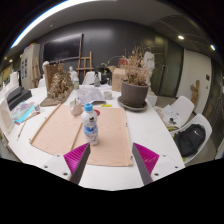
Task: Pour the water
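A small clear water bottle [90, 126] with a blue cap and a blue label stands upright on a tan placemat [106, 137] on the white table [150, 128]. My gripper [110, 160] is open. Its two fingers, with magenta pads [77, 157], are spread wide over the near end of the placemat. The bottle stands just ahead of the fingers, towards the left one, apart from both. Nothing is between the fingers.
A second tan placemat [58, 130] lies left of the bottle. A large potted dry plant [134, 88] stands at the back right, another dried bunch [58, 84] at the back left. Cups and clutter [90, 97] sit behind the bottle. White chairs [192, 130] stand at the right.
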A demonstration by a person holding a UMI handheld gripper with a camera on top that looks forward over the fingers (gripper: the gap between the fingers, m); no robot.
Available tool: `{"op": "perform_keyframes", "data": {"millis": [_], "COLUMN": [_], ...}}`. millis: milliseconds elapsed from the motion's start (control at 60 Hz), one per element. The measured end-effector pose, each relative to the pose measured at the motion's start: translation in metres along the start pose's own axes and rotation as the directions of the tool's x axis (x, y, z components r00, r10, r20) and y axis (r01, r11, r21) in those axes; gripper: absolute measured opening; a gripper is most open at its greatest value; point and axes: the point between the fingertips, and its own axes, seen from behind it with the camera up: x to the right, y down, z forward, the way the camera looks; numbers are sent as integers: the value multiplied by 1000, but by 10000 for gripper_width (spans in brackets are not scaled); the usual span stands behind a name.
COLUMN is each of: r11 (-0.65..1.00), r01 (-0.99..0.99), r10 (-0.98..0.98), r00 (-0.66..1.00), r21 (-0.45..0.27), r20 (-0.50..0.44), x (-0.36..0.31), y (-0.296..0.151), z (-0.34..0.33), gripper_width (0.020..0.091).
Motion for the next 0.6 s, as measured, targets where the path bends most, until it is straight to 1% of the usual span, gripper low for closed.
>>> {"op": "perform_keyframes", "data": {"millis": [67, 183, 417, 467, 550, 583, 600], "r11": [999, 993, 979, 976, 981, 982, 981], "r01": [7, 5, -27, -31, -36, -41, -44], "r10": [-8, -13, 21, 28, 38, 44, 47], "r00": [999, 998, 999, 999, 999, 999, 999], "r21": [35, 116, 204, 215, 192, 187, 188], "r20": [39, 68, 32, 18, -6, -10, -11], "x": [-29, -66, -90, -92, -94, -96, -93], "y": [0, -10, -29, -29, -20, -17, -17], "z": [17, 60, 157, 174, 199, 206, 211], "gripper_width": [863, 860, 858, 817, 737, 690, 650]}}
